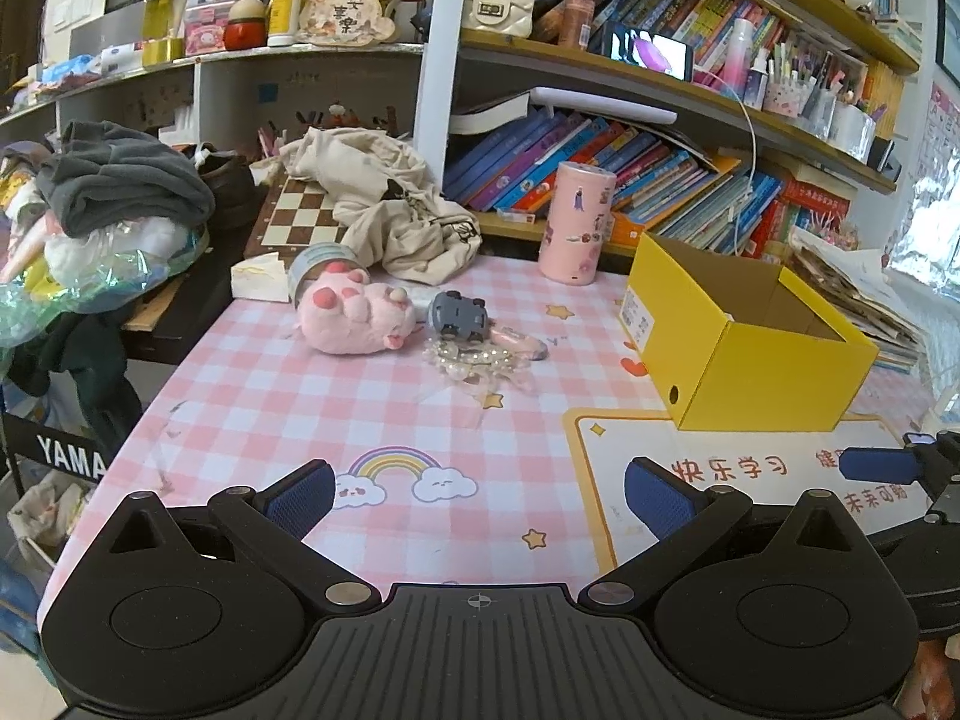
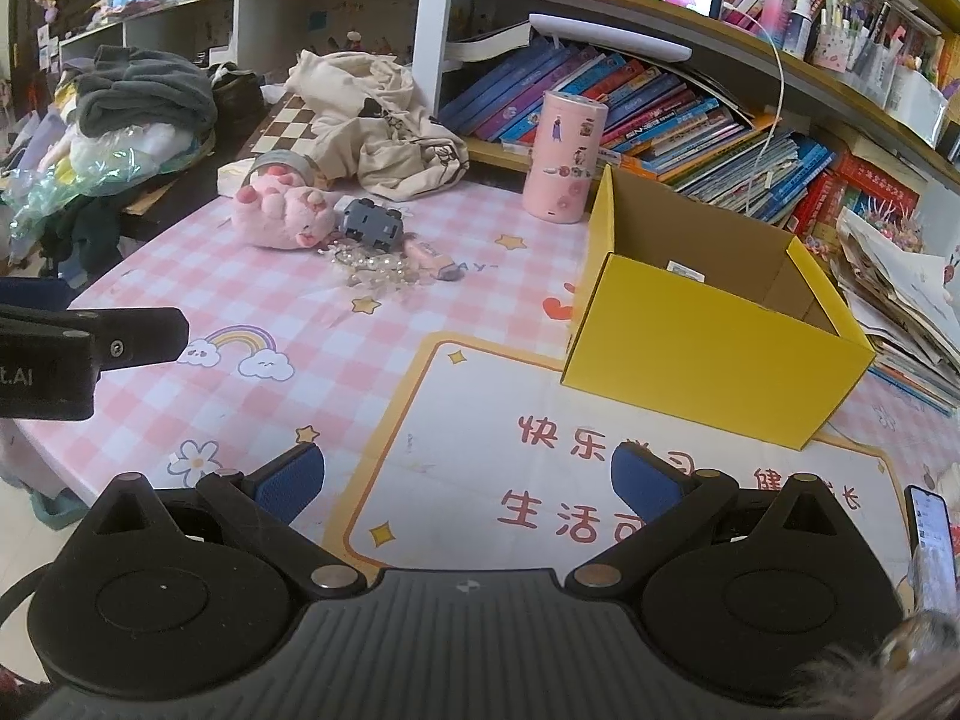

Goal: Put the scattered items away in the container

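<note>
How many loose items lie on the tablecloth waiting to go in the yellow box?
4, clustered left of the yellow box: pink plush, grey toy car, bead string, pink eraser. More may hide beneath.

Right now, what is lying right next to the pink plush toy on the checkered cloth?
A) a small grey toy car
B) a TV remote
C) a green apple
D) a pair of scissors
A: the small grey toy car lies flipped wheels-up just right of the pink plush toy, with clear beads in front of it.
</note>
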Demonstrator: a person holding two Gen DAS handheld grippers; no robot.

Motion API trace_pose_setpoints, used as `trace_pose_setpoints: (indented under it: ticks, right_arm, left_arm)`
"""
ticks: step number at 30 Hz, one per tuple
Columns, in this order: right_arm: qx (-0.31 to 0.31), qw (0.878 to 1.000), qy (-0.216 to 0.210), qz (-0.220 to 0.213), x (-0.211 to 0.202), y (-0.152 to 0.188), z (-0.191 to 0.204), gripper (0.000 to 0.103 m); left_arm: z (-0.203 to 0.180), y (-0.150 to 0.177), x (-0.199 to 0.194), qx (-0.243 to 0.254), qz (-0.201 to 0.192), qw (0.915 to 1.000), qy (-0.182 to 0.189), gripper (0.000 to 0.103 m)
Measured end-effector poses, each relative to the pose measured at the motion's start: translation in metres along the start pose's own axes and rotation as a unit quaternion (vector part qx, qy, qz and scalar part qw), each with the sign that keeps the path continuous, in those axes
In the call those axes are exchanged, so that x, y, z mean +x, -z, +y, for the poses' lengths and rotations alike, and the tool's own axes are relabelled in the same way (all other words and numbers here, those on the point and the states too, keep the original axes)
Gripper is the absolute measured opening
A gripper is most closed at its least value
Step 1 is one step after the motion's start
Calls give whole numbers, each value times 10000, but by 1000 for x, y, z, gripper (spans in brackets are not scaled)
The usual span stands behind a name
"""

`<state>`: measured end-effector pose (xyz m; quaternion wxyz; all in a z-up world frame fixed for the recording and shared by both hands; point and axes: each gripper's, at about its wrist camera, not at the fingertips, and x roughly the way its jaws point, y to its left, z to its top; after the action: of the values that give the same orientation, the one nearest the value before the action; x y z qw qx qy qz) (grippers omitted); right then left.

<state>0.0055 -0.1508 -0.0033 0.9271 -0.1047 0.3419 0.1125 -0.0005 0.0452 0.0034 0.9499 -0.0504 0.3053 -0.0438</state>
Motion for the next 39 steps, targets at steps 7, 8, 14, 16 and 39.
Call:
trace_pose_setpoints:
  ticks: [7, 8, 14, 16, 39]
  right_arm:
    - [32, 10000, 58, 6, -1, 0, 0, 103]
    - [44, 10000, 64, 8, 0, 0, 0, 103]
    - [23, 10000, 45, 3, 1, -1, 3, 103]
    - [-5, 10000, 23, 9, 2, -2, 5, 103]
    - [-395, 9986, -323, 162, 25, -22, 23, 103]
  left_arm:
    - [0, 0, 0, 36, -13, 10000, 52, 103]
    - [0, 0, 0, 44, -15, 10000, 57, 103]
    - [3, 0, 1, 26, -8, 10000, 24, 103]
    - [5, 0, 0, 2, -5, 10000, 2, 103]
    - [25, -1, 14, -380, 257, 9988, -194, 103]
